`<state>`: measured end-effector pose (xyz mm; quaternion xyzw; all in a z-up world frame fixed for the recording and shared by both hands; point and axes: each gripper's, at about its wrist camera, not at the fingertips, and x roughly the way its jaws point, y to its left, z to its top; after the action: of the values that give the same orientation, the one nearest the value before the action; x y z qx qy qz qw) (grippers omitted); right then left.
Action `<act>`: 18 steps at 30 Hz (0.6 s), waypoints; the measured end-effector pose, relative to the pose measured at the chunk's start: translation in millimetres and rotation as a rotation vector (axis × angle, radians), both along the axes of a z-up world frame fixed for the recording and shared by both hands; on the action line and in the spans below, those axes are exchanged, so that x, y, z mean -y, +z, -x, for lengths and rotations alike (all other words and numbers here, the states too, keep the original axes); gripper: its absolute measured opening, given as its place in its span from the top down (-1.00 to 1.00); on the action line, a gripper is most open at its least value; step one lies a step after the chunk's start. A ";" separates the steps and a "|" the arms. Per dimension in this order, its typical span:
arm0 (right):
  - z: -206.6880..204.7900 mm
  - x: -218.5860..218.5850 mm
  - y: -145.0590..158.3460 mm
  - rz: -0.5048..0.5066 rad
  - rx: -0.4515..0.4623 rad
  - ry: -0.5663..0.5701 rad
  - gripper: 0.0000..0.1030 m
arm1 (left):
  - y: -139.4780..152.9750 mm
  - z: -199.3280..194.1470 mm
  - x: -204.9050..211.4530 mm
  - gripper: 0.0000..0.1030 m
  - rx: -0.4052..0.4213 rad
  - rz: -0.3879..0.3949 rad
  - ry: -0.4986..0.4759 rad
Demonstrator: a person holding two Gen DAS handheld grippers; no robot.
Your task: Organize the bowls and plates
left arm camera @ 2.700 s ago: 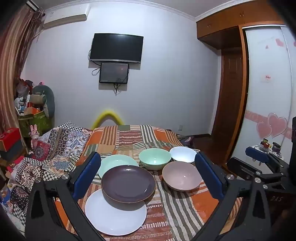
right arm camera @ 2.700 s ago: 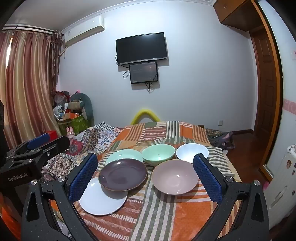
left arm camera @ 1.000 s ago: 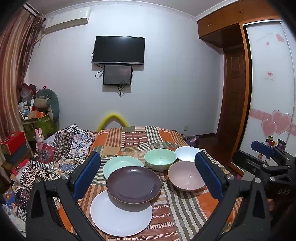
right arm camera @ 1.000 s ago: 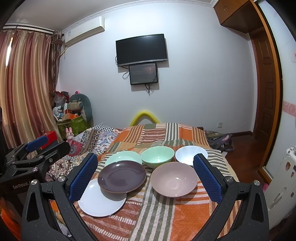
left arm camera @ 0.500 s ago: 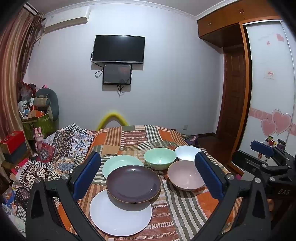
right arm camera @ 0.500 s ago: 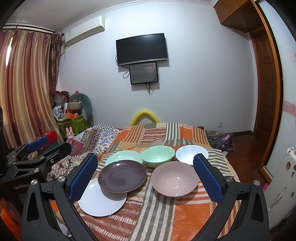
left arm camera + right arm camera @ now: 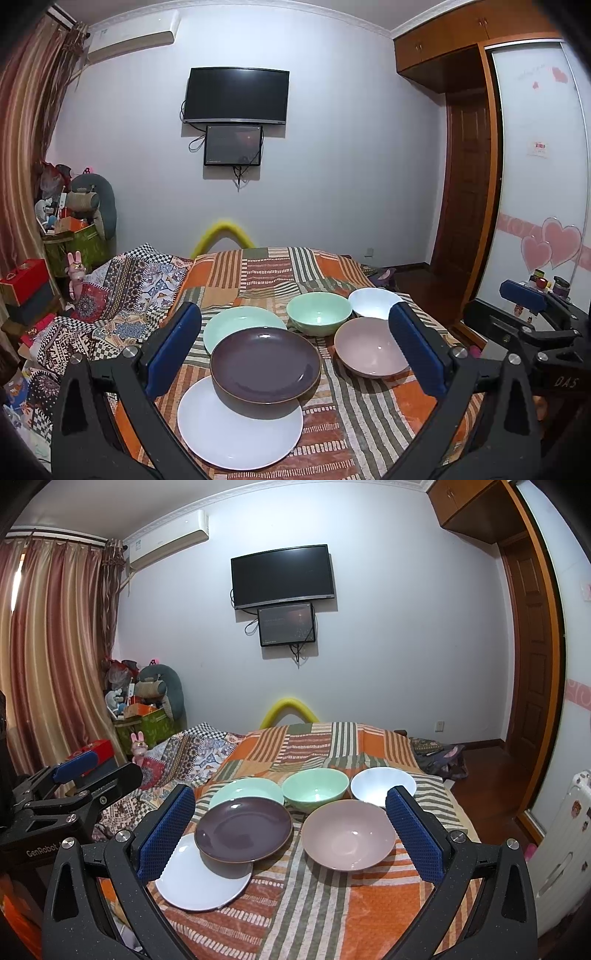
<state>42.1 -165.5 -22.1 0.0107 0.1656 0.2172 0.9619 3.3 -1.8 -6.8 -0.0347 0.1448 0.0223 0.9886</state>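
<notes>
On the striped bedspread (image 7: 369, 435) (image 7: 332, 904) a dark purple plate (image 7: 265, 363) (image 7: 243, 830) overlaps a white plate (image 7: 236, 430) (image 7: 201, 880) and a pale green plate (image 7: 236, 323) (image 7: 245, 788). To their right stand a green bowl (image 7: 318, 312) (image 7: 315, 787), a white bowl (image 7: 373, 301) (image 7: 380, 784) and a pink bowl (image 7: 369, 347) (image 7: 349, 834). My left gripper (image 7: 295, 350) hangs open above and before the plates, holding nothing. My right gripper (image 7: 291, 834) is open too, over the near dishes.
A patterned quilt (image 7: 110, 295) drapes over the bed's left side. Boxes and toys (image 7: 70, 229) pile up by the curtain on the left. A wardrobe door (image 7: 532, 184) and a wooden door (image 7: 532, 627) close the right side. A television (image 7: 236, 96) hangs on the far wall.
Both grippers have drifted only slightly, the left view shifting a little up and to the right since the oldest frame. No dish has moved.
</notes>
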 end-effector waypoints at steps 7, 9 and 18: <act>-5.2 -5.8 -6.3 0.002 -0.012 0.003 -1.00 | -7.9 -8.8 -7.8 -1.00 -0.036 0.014 -0.001; -7.6 -8.7 -9.1 0.003 -0.018 0.008 -1.00 | -11.9 -12.9 -12.9 -1.00 -0.055 0.021 0.001; -27.9 -22.2 -23.3 0.011 -0.073 0.035 -1.00 | -31.9 -35.6 -41.3 -1.00 -0.131 0.070 0.030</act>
<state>70.0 -143.4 -45.5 0.0106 0.2021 0.2328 0.9512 38.9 39.5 -38.7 -0.0697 0.2092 0.0344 0.9748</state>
